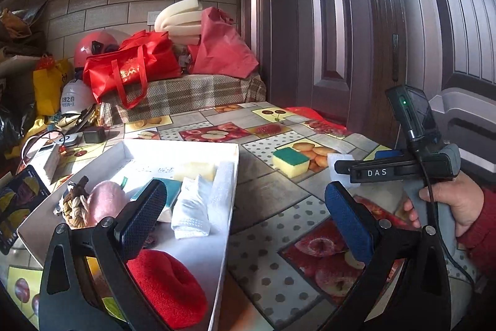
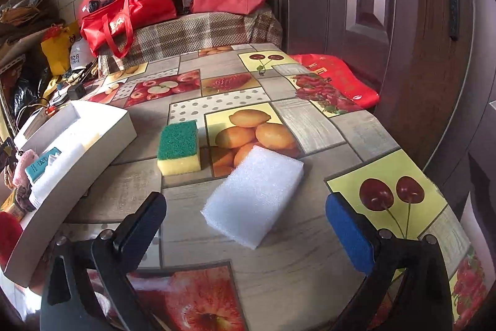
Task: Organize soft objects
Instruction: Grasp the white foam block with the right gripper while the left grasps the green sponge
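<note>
Box [image 1: 231, 176] contents partly hidden behind my left gripper [image 1: 245, 207]. Two sponges [image 2: 179, 147] [image 2: 252, 199] on bench [image 2: 310, 253]; both my jaws released.

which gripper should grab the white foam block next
Right. The white foam block lies directly between the open right gripper, with nothing in the way. The left gripper, also open, hangs over the white tray.

Both tools [image 1: 245, 207] [image 2: 245, 213] wide open, empty.
</note>
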`<state>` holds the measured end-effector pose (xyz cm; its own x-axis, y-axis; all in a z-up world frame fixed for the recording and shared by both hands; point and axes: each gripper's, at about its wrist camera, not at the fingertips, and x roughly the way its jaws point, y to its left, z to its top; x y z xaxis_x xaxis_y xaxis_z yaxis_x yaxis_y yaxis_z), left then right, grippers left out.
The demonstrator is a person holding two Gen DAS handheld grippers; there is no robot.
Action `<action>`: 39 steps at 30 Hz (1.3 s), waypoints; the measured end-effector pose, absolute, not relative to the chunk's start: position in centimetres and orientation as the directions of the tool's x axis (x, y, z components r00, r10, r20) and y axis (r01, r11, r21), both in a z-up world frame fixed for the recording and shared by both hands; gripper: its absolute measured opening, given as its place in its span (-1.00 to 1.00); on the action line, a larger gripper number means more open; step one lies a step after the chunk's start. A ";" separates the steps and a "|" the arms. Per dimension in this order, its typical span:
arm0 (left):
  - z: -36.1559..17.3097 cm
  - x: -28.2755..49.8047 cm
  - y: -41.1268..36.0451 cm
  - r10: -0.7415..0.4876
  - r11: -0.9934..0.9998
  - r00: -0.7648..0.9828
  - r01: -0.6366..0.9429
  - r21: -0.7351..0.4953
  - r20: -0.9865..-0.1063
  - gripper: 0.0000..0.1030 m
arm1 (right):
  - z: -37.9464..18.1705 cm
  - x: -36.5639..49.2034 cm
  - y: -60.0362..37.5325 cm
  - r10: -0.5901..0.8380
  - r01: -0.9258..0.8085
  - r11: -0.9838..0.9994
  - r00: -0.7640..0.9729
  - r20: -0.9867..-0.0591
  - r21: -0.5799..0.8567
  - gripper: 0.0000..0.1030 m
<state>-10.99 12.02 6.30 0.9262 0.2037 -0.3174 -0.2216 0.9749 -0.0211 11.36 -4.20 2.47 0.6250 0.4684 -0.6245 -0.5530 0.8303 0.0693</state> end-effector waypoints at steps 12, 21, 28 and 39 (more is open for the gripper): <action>5.6 -2.6 8.7 0.216 0.968 0.869 -0.250 -0.020 -0.445 0.99 | 0.8 13.8 -2.3 0.382 -0.602 0.796 0.580 -0.719 -0.062 0.26; 3.3 9.6 8.5 0.261 0.947 0.717 -0.322 0.026 -0.646 0.99 | 1.6 16.3 -9.3 0.500 -0.554 0.816 0.535 -0.682 0.164 0.22; 1.7 15.3 8.8 0.317 0.933 0.608 -0.336 0.126 -0.728 0.75 | 1.6 16.8 -10.1 0.560 -0.553 0.793 0.498 -0.663 0.255 0.22; 3.4 12.4 9.3 0.191 0.964 0.743 -0.266 -0.021 -0.641 -0.20 | 1.8 16.8 -10.6 0.591 -0.555 0.780 0.505 -0.629 0.288 0.22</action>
<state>12.36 9.27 3.36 0.7430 0.1912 -0.6414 -0.2660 0.9638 -0.0208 16.77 -10.56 1.84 0.5050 0.5910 -0.6291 -0.5551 0.7804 0.2876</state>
